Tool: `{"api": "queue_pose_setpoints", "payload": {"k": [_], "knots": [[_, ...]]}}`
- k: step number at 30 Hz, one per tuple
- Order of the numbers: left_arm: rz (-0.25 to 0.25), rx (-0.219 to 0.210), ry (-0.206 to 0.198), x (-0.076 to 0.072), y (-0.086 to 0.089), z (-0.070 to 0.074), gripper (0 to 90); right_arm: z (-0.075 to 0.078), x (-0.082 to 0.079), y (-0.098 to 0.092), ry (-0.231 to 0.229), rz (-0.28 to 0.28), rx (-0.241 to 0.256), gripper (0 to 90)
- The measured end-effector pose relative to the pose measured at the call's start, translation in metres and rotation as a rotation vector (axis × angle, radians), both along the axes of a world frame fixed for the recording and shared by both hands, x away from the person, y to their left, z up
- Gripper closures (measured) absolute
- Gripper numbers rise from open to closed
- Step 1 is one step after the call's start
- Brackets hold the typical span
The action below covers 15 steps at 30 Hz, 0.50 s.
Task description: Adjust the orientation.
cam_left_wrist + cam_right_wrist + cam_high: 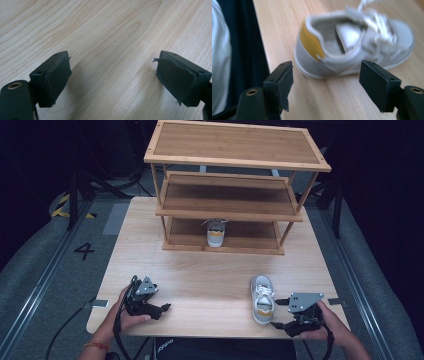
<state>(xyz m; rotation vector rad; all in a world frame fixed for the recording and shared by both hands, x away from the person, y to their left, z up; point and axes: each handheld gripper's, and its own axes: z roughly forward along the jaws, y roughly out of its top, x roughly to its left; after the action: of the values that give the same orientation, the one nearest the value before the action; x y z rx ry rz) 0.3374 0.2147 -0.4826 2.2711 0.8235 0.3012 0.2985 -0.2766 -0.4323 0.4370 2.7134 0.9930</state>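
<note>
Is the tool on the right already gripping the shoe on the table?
No, the right tool is open, its jaws spread apart just short of the shoe, which lies untouched on the table.

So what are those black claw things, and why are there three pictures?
A person sits at a wooden table holding a squeeze-tool in each hand. The left gripper and right gripper each have two black jaws, open now and holding nothing. One picture is taken from above. The other two come from small cameras riding on the grippers, looking along their jaws. The left one sees bare table. The right one sees a grey sneaker with a yellow heel, lying just ahead of it. Its twin sneaker already sits on the bottom level of the wooden shoe rack.
</note>
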Motion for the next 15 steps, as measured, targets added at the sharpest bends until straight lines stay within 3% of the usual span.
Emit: {"api": "queue_pose_setpoints", "payload": {"k": [4,7,8,11,15], "knots": [[0.001,0.002,0.000,0.000,0.000,0.000,12.7,0.018,-0.004,0.022,-0.003,0.055,-0.043,32.6],[0.000,0.002,0.000,0.000,0.000,0.000,12.7,0.020,-0.002,0.039,0.026,0.088,-0.105,34.0],[0.000,0.002,0.000,0.000,0.000,0.000,12.7,0.020,-0.002,0.039,0.026,0.088,-0.105,34.0],[0.000,0.001,0.000,0.000,0.000,0.000,12.7,0.012,0.009,0.055,0.078,0.091,-0.219,40.0],[0.000,0.002,0.000,0.000,0.000,0.000,12.7,0.003,0.024,0.064,0.174,0.106,-0.250,52.4]]}}
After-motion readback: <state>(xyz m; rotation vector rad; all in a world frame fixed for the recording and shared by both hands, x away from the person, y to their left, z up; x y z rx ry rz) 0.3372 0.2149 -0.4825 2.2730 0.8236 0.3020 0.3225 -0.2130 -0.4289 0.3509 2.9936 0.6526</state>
